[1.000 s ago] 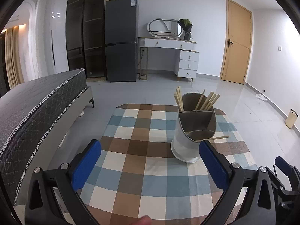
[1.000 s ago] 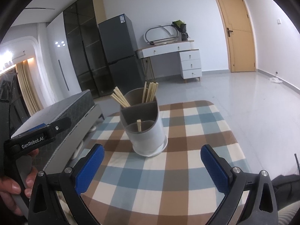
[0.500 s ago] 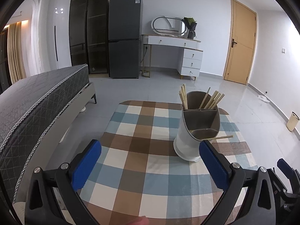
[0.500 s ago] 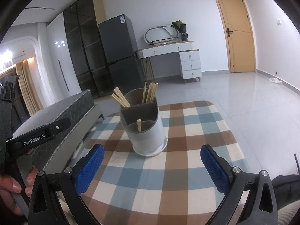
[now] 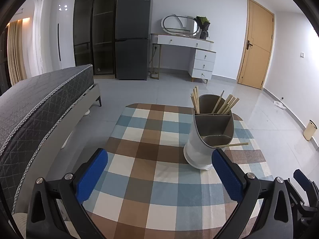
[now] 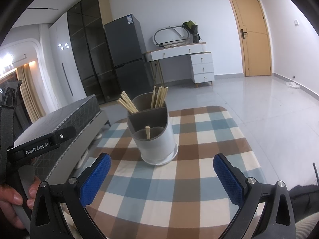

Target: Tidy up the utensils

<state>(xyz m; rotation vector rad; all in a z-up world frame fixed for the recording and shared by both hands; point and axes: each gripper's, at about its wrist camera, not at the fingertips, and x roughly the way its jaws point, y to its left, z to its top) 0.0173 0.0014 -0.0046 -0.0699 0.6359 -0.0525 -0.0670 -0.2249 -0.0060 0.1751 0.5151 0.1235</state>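
Observation:
A white utensil holder (image 5: pixel 201 149) (image 6: pixel 159 141) with grey divided compartments stands on the checked tablecloth (image 5: pixel 149 171) (image 6: pixel 199 155). Several wooden chopsticks (image 5: pixel 225 104) (image 6: pixel 159 97) stick up from its back compartment. A single chopstick (image 5: pixel 231 145) (image 6: pixel 147 132) leans out of the front compartment. My left gripper (image 5: pixel 159 176) is open above the near part of the table, with the holder just beyond its right finger. Nothing sits between the fingers of my right gripper (image 6: pixel 162 179), which is open in front of the holder.
A grey mattress (image 5: pixel 39 99) lies close along the table's left side. A hand (image 6: pixel 12 199) holds the left gripper's handle at the left edge of the right wrist view. Tiled floor, a fridge (image 5: pixel 132 43), a dresser (image 5: pixel 185 57) and a door (image 5: pixel 255 45) lie beyond.
The left gripper has tilted up and drawn back a little, so the holder sits lower and further right in its view. The right gripper has hardly moved.

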